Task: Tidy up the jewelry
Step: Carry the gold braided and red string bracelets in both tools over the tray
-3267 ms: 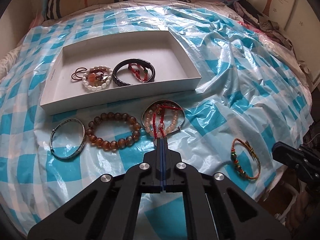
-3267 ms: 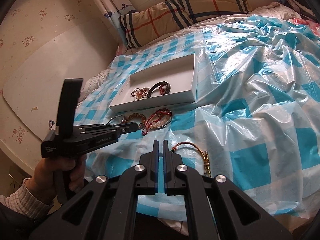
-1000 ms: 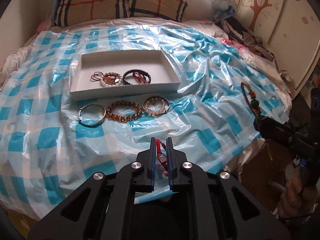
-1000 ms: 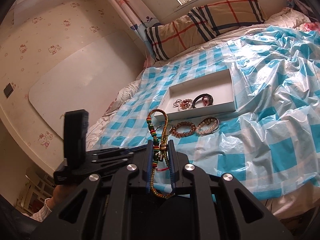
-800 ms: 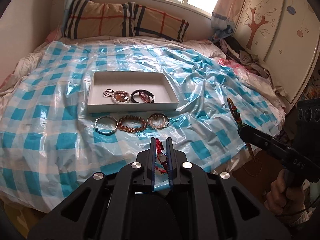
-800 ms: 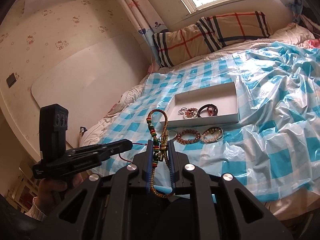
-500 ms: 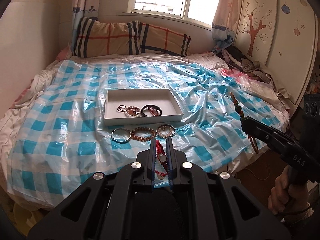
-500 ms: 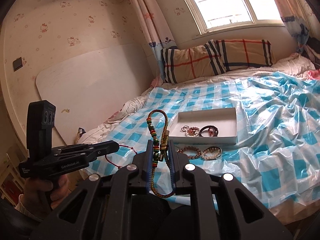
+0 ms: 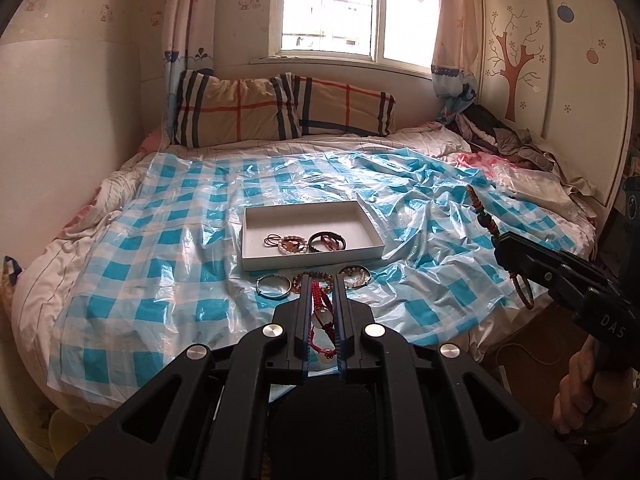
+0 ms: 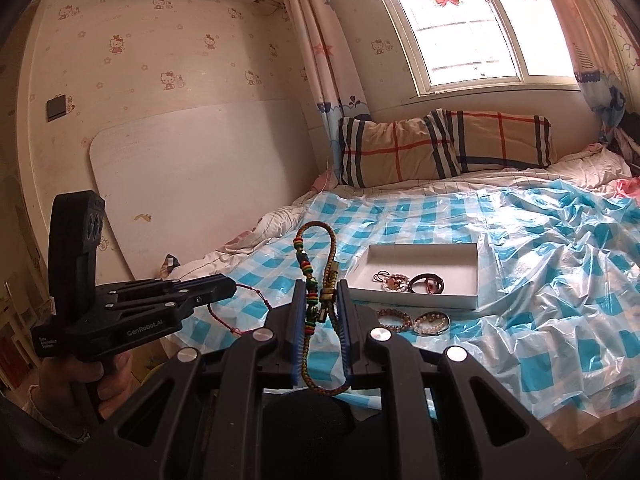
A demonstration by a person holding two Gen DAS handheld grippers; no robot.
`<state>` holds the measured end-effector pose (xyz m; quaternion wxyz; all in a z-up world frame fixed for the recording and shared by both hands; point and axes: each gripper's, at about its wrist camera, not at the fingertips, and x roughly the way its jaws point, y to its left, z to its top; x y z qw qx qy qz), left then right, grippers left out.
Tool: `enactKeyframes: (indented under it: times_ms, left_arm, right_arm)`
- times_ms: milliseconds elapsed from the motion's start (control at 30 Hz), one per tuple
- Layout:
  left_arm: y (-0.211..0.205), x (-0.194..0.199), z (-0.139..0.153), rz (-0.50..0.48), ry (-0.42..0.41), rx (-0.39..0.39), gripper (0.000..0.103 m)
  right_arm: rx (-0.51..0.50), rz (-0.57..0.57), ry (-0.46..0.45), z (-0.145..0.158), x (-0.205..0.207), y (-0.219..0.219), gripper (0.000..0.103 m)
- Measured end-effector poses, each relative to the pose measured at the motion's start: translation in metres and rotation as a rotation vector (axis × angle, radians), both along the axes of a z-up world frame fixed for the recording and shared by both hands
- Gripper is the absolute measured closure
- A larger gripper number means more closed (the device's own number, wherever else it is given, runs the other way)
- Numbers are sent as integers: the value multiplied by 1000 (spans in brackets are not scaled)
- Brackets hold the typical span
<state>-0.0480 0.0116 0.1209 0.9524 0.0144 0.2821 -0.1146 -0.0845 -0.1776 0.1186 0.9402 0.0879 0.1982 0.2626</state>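
Left gripper (image 9: pixel 320 300): your fingers are clamped on the red cord bracelet (image 9: pixel 321 312). The cord runs between the pads, with a pale bead and a loose tail hanging back toward the gripper body. Right gripper (image 10: pixel 320 300): its fingers are clamped on the braided multicolour bracelet (image 10: pixel 316 264), pinched mid-length near the bead cluster, with one loop standing above the tips and the rest drooping behind.

Both pieces are soft cord: light, floppy, no shape of their own. I'd expect them to swing and to snag on the pads at release, so open wide and let them fall clear. The grip on the braid next to the beads looks sound. The red cord is thin and the hold looks marginal, so don't shake it.

Both grippers hang off the near edge of the bed (image 9: pixel 120 208), well apart from the white box (image 9: pixel 308 210). The box sits mid-bed on the blue checked plastic sheet (image 9: pixel 420 288) and already holds a few bracelets at its near side; the far half is bare.

Just in front of the box lie the silver bangle (image 9: pixel 273 286), the brown bead bracelet (image 9: pixel 316 280) and the pale bead bracelet (image 9: pixel 354 276). The bangle is rigid and likely slick; take it across the band. Pinch the bead strands between beads.
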Motion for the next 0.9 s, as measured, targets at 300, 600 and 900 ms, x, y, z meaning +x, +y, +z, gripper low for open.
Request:
enactKeyframes:
  times_ms: [300,600,900]
  left_arm:
    - [2,-16,8,8,-38,10,94]
    - [4,-16,6,15,-34,5,94]
    - [26,7,-14,61,33,-24,94]
  right_arm:
    - [-13,-4,-40,7,-15,3,87]
    - [-32,0,-47,7,-16,8,84]
    - [-166,96,311,-86,29,18,48]
